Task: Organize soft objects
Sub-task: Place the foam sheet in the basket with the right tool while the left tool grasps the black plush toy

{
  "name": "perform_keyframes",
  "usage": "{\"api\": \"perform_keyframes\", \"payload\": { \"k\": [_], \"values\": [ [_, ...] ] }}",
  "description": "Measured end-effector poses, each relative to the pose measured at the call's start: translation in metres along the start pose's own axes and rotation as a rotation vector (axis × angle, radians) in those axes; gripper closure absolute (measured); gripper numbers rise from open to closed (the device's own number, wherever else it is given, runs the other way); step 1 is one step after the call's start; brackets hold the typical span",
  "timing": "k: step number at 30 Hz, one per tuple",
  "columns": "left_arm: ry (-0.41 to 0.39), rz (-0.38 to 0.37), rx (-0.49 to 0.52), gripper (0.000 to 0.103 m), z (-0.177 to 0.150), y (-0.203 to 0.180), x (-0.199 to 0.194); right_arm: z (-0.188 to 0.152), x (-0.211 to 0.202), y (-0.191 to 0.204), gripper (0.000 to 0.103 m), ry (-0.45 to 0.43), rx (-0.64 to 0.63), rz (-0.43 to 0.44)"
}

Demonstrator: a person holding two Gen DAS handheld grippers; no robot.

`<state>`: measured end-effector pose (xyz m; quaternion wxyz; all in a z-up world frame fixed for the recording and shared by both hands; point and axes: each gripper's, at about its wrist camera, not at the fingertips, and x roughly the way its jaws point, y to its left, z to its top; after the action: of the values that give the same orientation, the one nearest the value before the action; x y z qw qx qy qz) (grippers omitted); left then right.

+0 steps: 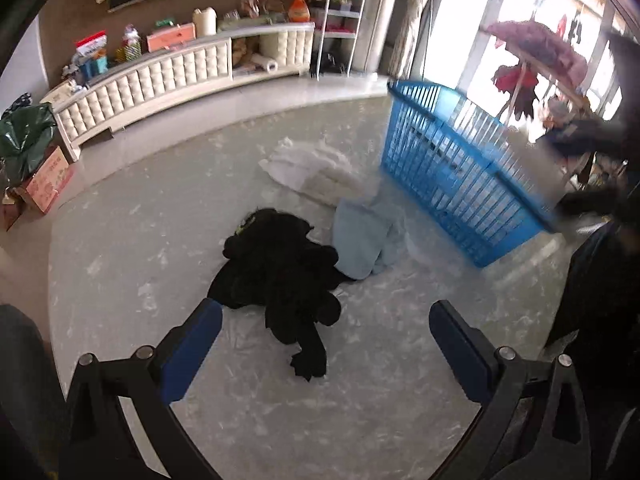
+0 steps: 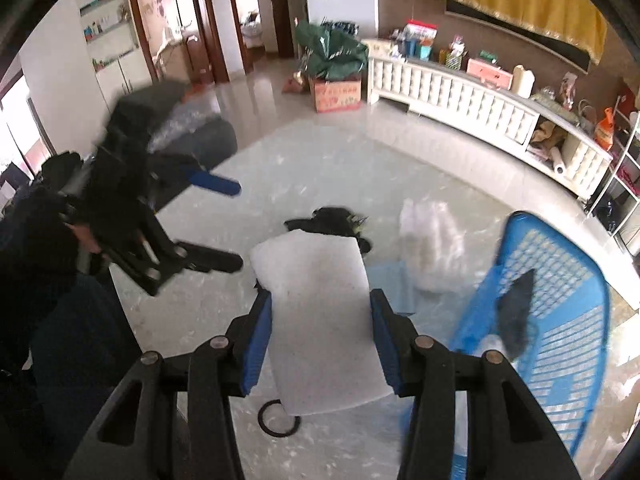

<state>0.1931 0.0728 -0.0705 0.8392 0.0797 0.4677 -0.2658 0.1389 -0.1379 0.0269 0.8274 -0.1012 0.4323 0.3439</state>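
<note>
Right gripper [image 2: 320, 340]: fingers [image 2: 256, 344] clenched on a white foam-like pad [image 2: 316, 312], one blue pad pressing each long edge. The piece hangs clear of the floor [image 2: 320, 140], tilted away from the camera. Nothing else is pinched with it, as far as shows.

Left gripper [image 1: 326, 340]: fingers released, spread wide, empty. Below and between them, toward 12 o'clock, lies a black plush toy [image 1: 280, 276] sprawled flat on the floor, one paw reaching toward 6 o'clock.

Outward from the toy: a light blue cloth [image 1: 364, 236] touches its 2 o'clock side, and a crumpled white fabric [image 1: 316, 168] lies beyond that, toward 12 o'clock. A blue slatted basket [image 1: 460, 184] stands at 2 o'clock of the pile, just beside the blue cloth. In the right wrist view the basket sits at 4 o'clock of the held pad, with one dark item [image 2: 516, 312] already inside (too blurred to name).

Further out: a white padded cabinet [image 1: 160, 80] along the wall at 10 to 12 o'clock, a cardboard box [image 1: 48, 180] at 9.

Step in hand, by my reading: carrying the white pad across to the basket. Three soft things are still on the floor, so the job looks well short of done.

Next move calls for swinging the pad toward 4 o'clock, clearing the basket rim, then letting go over the open interior. The empty left gripper sits well placed to go down on the plush (bulky; a limb or body fold should pinch best).
</note>
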Motion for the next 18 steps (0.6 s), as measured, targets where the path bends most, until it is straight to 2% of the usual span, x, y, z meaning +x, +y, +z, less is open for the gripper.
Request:
{"api": "perform_keyframes", "payload": {
  "k": [4, 10, 14, 18],
  "values": [
    [0.08, 0.015, 0.04, 0.0, 0.009, -0.002, 0.033, -0.004, -0.016, -0.028, 0.057, -0.034, 0.04, -0.029],
    [0.133, 0.046, 0.062, 0.0, 0.024, 0.001, 0.065, -0.013, -0.026, -0.07, 0.057, -0.059, 0.15, -0.075],
    [0.166, 0.052, 0.011, 0.0, 0.03, 0.012, 0.081, -0.017, -0.037, -0.079, 0.057, -0.065, 0.2, -0.095],
    [0.178, 0.107, 0.028, 0.0, 0.033, 0.01, 0.095, -0.021, -0.047, -0.084, 0.056, -0.069, 0.23, -0.108]
  ]
}}
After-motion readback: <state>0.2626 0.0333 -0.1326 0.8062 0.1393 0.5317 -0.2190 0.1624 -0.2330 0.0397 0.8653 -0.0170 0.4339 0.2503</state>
